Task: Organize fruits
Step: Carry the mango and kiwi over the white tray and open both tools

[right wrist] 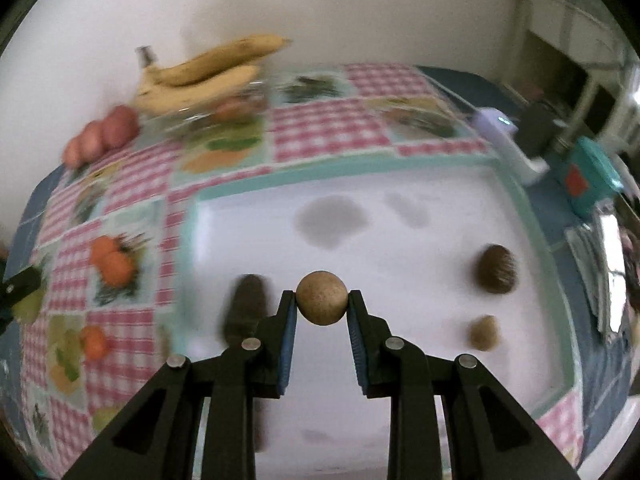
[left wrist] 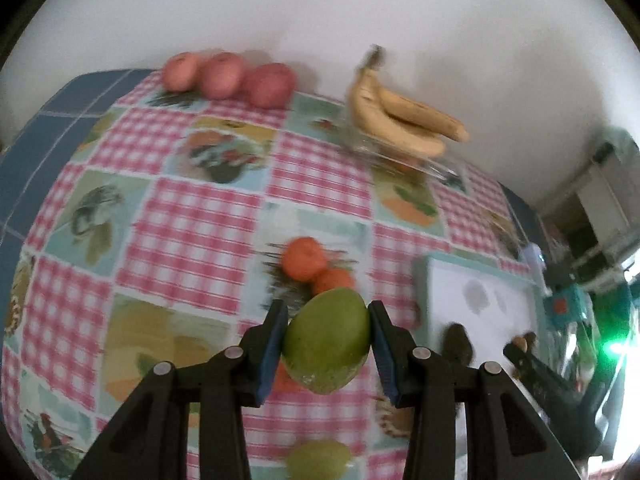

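Observation:
My left gripper (left wrist: pixel 328 332) is shut on a green mango (left wrist: pixel 326 340) and holds it above the checked tablecloth. Two oranges (left wrist: pixel 304 260) lie just beyond it and another green fruit (left wrist: pixel 318 460) lies below. My right gripper (right wrist: pixel 322 306) is shut on a small round brown fruit (right wrist: pixel 322 298) above a white tray with a teal rim (right wrist: pixel 400 360). On the tray lie a dark avocado (right wrist: pixel 246 304), a brown kiwi (right wrist: pixel 496 268) and a smaller brown fruit (right wrist: pixel 484 332). The tray also shows in the left wrist view (left wrist: pixel 480 300).
Three red apples (left wrist: pixel 228 76) sit in a row at the table's far edge by the wall. Bananas (left wrist: pixel 400 120) rest on a glass dish (left wrist: pixel 400 160). A teal container (right wrist: pixel 592 180) and a white device (right wrist: pixel 504 136) stand past the tray on the right.

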A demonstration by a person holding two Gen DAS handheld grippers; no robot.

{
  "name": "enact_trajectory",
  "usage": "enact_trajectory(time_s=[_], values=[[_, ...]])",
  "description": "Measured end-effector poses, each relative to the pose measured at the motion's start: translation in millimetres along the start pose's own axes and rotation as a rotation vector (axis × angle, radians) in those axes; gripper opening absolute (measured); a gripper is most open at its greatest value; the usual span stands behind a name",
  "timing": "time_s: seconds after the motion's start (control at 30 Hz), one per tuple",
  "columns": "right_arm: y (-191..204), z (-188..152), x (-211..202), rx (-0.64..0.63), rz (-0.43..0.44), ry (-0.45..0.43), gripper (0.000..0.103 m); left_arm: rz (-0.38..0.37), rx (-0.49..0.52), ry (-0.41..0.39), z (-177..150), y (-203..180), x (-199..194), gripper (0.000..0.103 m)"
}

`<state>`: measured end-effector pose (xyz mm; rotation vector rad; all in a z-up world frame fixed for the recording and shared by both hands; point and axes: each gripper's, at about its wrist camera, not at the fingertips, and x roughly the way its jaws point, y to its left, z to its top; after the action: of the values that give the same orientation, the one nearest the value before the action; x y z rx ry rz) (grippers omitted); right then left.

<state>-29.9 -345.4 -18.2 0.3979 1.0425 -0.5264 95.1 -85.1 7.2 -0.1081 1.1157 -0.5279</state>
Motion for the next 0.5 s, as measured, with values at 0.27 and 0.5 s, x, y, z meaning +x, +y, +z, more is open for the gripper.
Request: enact_trajectory(time_s=[0.27,0.5], values=[[-52,0,-10,0.085,-0.059,-0.003,0.026,-0.13,0.162,0.073,-25,-75,13,0.043],[-81,-2,-24,0.136,-0.08,-0.02,0.027,-0.187,0.303,0.156,-60,-134,35,0.043]])
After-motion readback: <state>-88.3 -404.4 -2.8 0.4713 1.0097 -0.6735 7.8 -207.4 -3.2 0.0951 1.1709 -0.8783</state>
